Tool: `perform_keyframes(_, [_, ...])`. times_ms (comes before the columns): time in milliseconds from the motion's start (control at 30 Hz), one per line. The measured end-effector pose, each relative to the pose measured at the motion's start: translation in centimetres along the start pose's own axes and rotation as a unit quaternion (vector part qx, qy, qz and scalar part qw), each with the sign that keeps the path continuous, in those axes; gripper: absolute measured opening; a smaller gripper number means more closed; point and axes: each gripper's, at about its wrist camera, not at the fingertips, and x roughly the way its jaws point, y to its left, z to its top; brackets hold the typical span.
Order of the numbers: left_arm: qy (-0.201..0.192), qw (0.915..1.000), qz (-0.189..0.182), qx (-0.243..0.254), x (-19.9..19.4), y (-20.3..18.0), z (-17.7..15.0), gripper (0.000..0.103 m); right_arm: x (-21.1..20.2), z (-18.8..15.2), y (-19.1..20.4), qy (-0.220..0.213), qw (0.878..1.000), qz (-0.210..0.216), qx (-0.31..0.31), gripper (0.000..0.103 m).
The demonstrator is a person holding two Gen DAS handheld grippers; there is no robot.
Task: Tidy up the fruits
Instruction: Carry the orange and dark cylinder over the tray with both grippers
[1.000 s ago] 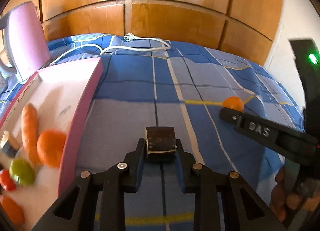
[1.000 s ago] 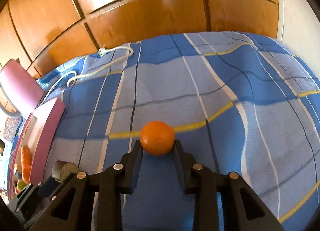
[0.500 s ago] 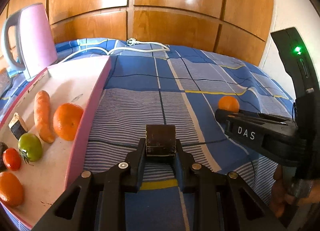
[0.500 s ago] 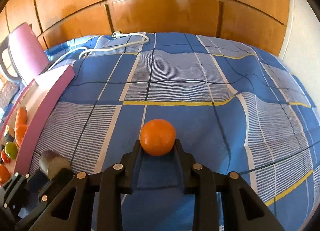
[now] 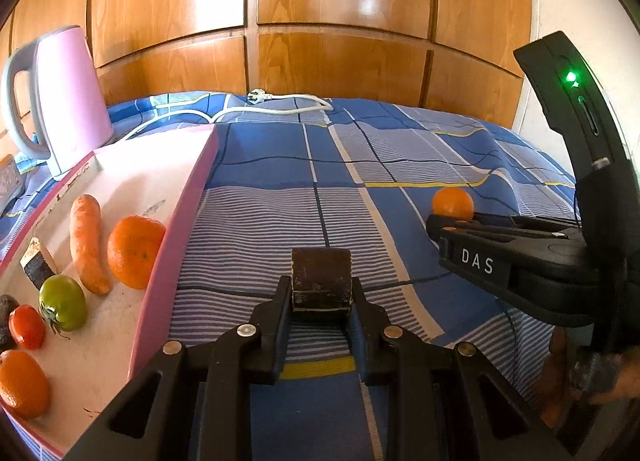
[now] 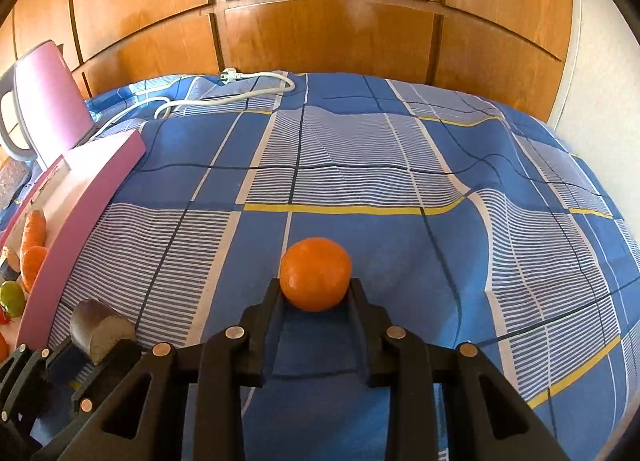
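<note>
Pinching a dark brown cut chunk (image 5: 321,278) between its fingertips, the left gripper (image 5: 321,303) hangs over the blue checked bedspread (image 5: 400,165), just right of the pink tray (image 5: 176,221). The right gripper (image 6: 315,299) is clamped on a small orange fruit (image 6: 315,273), also above the bedspread, well right of the tray. On the tray lie a carrot (image 5: 86,241), a larger orange (image 5: 134,251), a green tomato (image 5: 63,303), a red tomato (image 5: 27,326) and another orange fruit (image 5: 22,383); a pink kettle (image 5: 66,97) stands behind the tray, with a white power cord (image 5: 280,107) lying on the bedspread beyond.
</note>
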Motion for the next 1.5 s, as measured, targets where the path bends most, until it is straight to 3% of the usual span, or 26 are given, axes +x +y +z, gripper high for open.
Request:
perform_keyframes(767, [-0.006,0.9999,-0.006,-0.015,-1.2,0.4,0.0,0.026,-0.1,0.3,0.2,0.003,1.0,0.005,-0.003,0.03])
perform_keyframes(1100, [-0.043,0.999,0.004,-0.015,-4.4,1.2,0.2,0.026,-1.5,-0.3,1.3,-0.002,0.999,0.029,-0.014,0.03])
perform_keyframes(1500, [-0.082,0.9893,0.064,-0.103,-8.5,6.8,0.9,0.026,-3.8,-1.1,3.5,-0.031,0.998,0.047,-0.042,0.03])
